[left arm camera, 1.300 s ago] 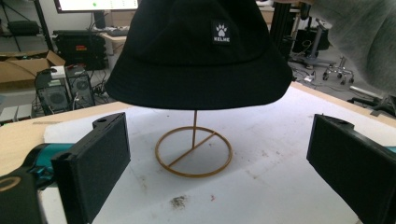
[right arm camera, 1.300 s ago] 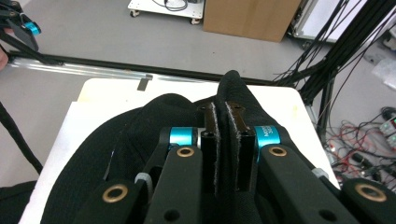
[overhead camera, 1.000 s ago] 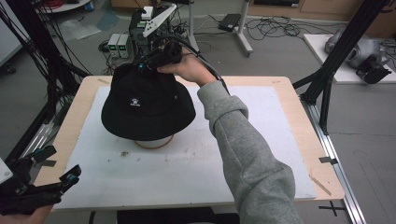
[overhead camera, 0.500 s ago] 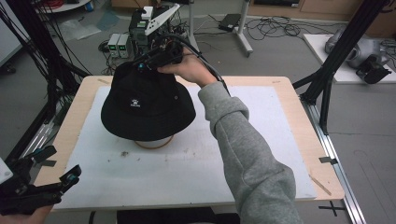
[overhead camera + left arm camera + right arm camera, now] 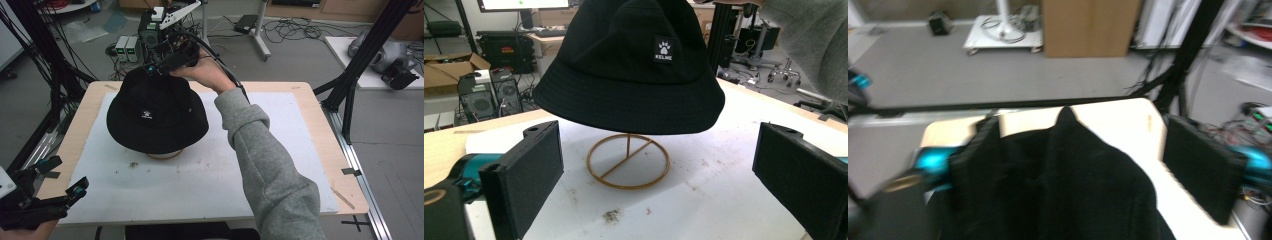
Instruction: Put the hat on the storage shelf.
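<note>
Down at the near left corner of the worktop [image 5: 310, 95], left gripper [image 5: 60, 192] lying low, pointed in across the white sheet [image 5: 280, 150]. Fingers [image 5: 531, 170] spread wide apart, nothing between them, nothing touched. Straight ahead of those fingers and well apart from them: black bucket hat [image 5: 157, 117], perched upright on a thin gold wire stand [image 5: 629, 160]. Round ring base of the stand flat on the sheet, single stem rising up under the crown. Small white paw patch on the hat's front, facing the left fingers. Brim hanging clear of the sheet all round.

Over to the far side of the hat now: right gripper [image 5: 172, 62], carried by a hand [image 5: 207, 75] on a grey-sleeved arm reaching across from the near edge. Right fingers [image 5: 1203, 175] standing wide, just been opening. Black fabric of the crown rising between them in the right gripper view, one finger seemingly brushing the cloth, the other well clear of it. No pinch on the hat. Picture there blurred, so exact contact with the cloth hard to call.
</note>
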Available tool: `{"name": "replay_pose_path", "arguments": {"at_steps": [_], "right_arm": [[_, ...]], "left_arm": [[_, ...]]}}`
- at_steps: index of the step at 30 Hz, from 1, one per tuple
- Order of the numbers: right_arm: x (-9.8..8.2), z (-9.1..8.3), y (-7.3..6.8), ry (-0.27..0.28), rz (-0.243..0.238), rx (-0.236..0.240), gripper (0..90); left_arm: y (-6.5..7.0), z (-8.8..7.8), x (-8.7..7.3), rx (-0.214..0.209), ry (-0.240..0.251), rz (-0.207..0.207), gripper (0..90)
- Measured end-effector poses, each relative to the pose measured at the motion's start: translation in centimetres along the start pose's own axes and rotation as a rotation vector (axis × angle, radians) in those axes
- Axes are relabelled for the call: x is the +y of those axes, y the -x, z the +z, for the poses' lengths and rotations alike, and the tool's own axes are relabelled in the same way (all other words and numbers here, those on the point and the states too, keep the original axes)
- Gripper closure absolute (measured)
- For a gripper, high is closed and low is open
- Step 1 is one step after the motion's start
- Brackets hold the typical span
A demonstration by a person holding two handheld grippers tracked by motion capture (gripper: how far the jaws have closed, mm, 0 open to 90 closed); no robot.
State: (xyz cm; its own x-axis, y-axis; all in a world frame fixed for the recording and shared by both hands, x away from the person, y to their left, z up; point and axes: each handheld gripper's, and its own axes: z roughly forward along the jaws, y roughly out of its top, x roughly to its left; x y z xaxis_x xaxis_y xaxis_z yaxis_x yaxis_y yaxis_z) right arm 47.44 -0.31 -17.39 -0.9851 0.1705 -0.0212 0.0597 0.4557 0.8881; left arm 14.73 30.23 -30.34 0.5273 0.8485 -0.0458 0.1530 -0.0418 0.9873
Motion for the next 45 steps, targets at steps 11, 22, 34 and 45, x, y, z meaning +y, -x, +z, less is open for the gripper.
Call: {"name": "replay_pose_path", "arguments": {"at_steps": [11, 22, 34, 45], "right_arm": [[-0.3, -0.5, 0.0, 0.026, 0.008, 0.005, 0.9], [-2.0, -3.5, 0.1, 0.06, 0.05, -0.058, 0.8], [-5.2, -7.7, 0.1, 0.072, 0.096, -0.134, 0.8], [-8.4, -11.5, -0.3, 0.114, 0.137, -0.211, 0.8]], "left_arm": [[0.0, 0.0, 0.0, 0.001, 0.003, 0.001, 6.3], [0.2, 0.4, 0.1, -0.004, -0.004, 0.009, 6.3], [0.0, 1.3, 0.6, -0.027, 0.012, 0.011, 6.3], [-0.5, 2.6, 0.9, -0.052, 0.018, 0.003, 6.3]]}}
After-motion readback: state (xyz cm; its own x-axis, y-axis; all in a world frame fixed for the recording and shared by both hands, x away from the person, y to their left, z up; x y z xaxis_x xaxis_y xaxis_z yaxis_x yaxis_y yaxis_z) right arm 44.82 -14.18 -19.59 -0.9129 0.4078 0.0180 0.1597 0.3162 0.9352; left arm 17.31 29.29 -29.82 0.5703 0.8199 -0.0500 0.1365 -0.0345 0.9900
